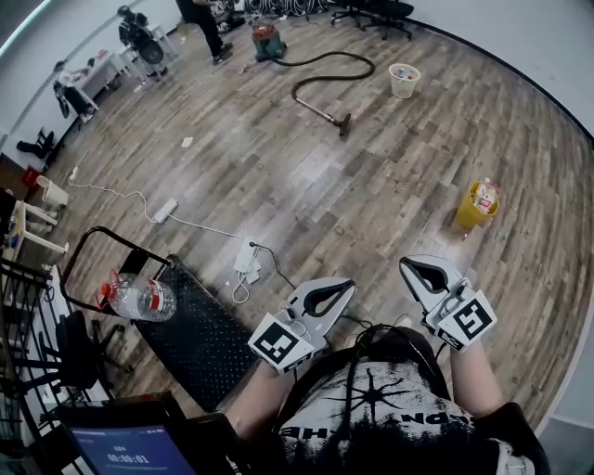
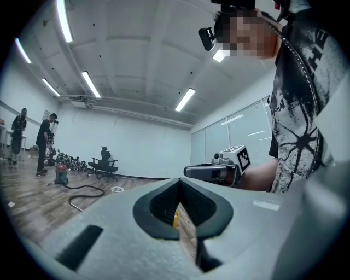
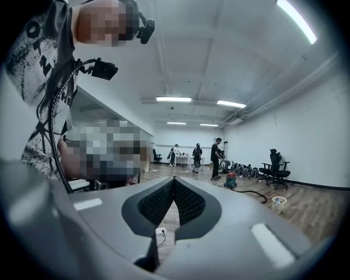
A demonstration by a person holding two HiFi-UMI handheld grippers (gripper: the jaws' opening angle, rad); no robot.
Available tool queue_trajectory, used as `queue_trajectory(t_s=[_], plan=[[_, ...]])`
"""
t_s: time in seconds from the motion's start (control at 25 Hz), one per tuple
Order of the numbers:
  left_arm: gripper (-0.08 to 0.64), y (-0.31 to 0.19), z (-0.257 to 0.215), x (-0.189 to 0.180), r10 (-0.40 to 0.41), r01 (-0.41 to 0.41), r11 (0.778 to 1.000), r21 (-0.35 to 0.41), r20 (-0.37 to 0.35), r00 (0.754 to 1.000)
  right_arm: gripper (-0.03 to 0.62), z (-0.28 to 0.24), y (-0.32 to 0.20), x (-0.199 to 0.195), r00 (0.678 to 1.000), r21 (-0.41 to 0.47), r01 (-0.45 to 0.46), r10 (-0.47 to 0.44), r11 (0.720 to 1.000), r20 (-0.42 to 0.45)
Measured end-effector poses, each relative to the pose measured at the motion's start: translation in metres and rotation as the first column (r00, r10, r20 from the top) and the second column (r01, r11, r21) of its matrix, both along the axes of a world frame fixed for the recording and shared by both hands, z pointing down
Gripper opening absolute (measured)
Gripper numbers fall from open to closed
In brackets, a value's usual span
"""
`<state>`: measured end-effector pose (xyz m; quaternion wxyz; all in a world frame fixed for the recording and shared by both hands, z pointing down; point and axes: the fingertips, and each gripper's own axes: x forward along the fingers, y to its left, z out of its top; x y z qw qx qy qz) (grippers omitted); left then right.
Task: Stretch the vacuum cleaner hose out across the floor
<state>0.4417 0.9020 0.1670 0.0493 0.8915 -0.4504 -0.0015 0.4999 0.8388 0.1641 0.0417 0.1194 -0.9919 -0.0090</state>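
Observation:
The vacuum cleaner stands far off across the wooden floor. Its black hose lies in a curved loop and ends at a floor nozzle. Close to the person's chest, my left gripper and right gripper both point level toward the room, shut and holding nothing. In the left gripper view, the left gripper faces the distant vacuum cleaner and hose, with the right gripper beside it. The right gripper view has the right gripper with the vacuum cleaner far beyond it.
A white bucket stands by the hose. A yellow bin is at the right. A power strip and cables cross the floor. A black cart with a water bottle is at the left. A person stands near the vacuum cleaner.

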Motion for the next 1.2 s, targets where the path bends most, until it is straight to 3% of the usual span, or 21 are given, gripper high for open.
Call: queue_trajectory(t_s=[0.24,0.64,0.88,1.2], plan=[[-0.002,-0.011,-0.001,-0.008,-0.002,0.002,1.000,0.020,-0.028,1.000,0.005,-0.002,-0.009,-0.002,1.000,-0.007,-0.010,0.010,1.000,0.009],[-0.002,-0.054,0.008,-0.024,-0.010,0.010,1.000,-0.012,-0.030,1.000,0.005,0.000,-0.048,-0.013,1.000,-0.014,-0.007,0.007,1.000,0.016],[-0.002,-0.105,0.021,-0.032,-0.053,0.052,0.998,-0.040,-0.025,0.998,0.005,0.012,-0.105,-0.024,1.000,-0.022,0.021,-0.021,1.000,0.018],[-0.002,-0.214,0.010,-0.045,-0.133,0.132,0.990,-0.041,-0.041,0.990,0.005,0.008,-0.213,-0.045,0.992,0.003,0.124,-0.124,0.992,-0.011]])
